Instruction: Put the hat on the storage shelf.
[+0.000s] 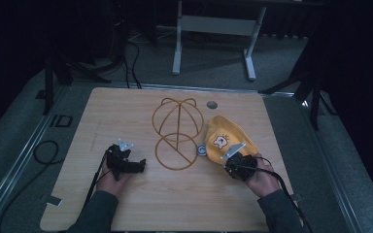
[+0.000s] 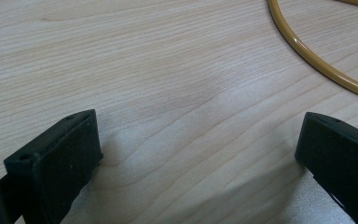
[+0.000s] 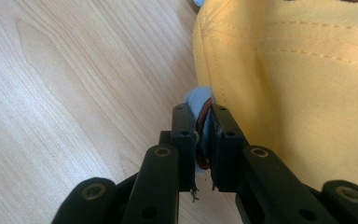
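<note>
Two grippers work the counter: the right gripper (image 3: pixel 204 135) is clamped on the yellow hat's (image 3: pixel 307 84) edge, likely to lift it, while the left gripper (image 2: pixel 196 154) rests wide apart beside the wire frame (image 2: pixel 317 65).

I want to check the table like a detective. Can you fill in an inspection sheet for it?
Surface: wooden table, pale grain, grey disc near far edge.
Job's things: yellow hat with cartoon patch; golden wire frame lying beside it.
Clutter: small blue-white round thing between frame and hat.
Grippers: left tongs open over bare wood; right tongs shut on hat's edge trim.
Cables: black leads trail off table; more on floor.
Surroundings: dark room, white table legs behind.
</note>
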The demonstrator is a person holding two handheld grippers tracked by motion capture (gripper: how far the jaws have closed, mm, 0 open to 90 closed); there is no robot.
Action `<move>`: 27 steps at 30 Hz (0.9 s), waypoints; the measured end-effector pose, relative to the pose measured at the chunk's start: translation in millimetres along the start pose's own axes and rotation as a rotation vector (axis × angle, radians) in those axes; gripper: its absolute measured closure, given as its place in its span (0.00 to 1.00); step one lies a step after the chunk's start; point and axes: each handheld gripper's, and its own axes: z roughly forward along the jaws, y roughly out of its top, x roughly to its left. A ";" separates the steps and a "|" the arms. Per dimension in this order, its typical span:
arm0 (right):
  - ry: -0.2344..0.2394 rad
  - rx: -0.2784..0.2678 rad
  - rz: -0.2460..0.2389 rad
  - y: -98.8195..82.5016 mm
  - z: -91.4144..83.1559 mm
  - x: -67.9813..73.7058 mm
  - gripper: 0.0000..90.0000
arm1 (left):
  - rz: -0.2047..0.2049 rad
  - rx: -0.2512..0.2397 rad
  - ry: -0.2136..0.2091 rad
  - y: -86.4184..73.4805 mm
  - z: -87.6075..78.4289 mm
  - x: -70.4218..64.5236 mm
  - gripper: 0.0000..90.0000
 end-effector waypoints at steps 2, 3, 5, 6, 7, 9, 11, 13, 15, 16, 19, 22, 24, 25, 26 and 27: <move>0.001 -0.005 0.002 1.1 -1.6 -0.8 0.91 | 0.000 0.000 0.000 0.0 0.0 0.0 0.00; 0.000 -0.008 0.003 1.8 -2.6 -1.2 0.91 | 0.000 0.000 0.000 0.0 0.0 0.0 0.00; 0.000 -0.015 0.004 3.4 -4.9 -2.1 0.91 | -0.001 0.000 -0.001 0.0 0.0 -0.1 0.00; -0.001 -0.020 0.003 4.3 -6.3 -2.7 0.91 | 0.000 0.000 0.000 0.0 0.0 0.0 0.00; 0.001 -0.025 0.003 5.2 -7.9 -3.6 0.91 | 0.000 0.000 0.000 0.0 0.0 0.0 0.00; 0.003 -0.038 0.011 7.0 -11.4 -5.0 0.91 | -0.001 0.000 -0.001 0.0 0.0 -0.1 0.00; 0.007 -0.051 0.014 8.6 -15.1 -6.6 0.91 | 0.000 0.000 0.000 0.0 0.0 0.0 0.00; 0.010 -0.066 0.017 9.9 -19.2 -8.0 0.91 | 0.000 0.000 0.000 0.0 0.0 0.0 0.00; 0.020 -0.084 0.022 11.0 -23.5 -9.3 0.91 | -0.001 0.000 -0.001 0.0 0.0 -0.1 0.00; 0.021 -0.088 0.025 11.6 -25.6 -9.6 0.91 | 0.000 0.000 0.000 0.0 0.0 0.0 0.00; 0.024 -0.105 0.026 13.0 -31.1 -11.7 0.91 | 0.000 0.000 0.000 0.0 0.0 0.0 0.00; 0.023 -0.118 0.025 14.8 -36.8 -12.9 0.92 | -0.001 0.000 -0.001 0.0 0.0 -0.1 0.00; 0.027 -0.132 0.026 16.0 -40.8 -14.0 0.92 | 0.000 0.000 0.000 0.0 0.0 0.0 0.00; 0.028 -0.139 0.029 16.5 -42.8 -14.4 0.92 | 0.000 0.000 0.000 0.0 0.0 0.0 0.00; 0.030 -0.147 0.028 17.0 -44.7 -15.1 0.92 | -0.001 0.000 -0.001 0.0 0.0 -0.1 0.00; 0.029 -0.152 0.030 17.4 -47.0 -15.8 0.92 | 0.000 0.000 0.000 0.0 0.0 0.0 0.00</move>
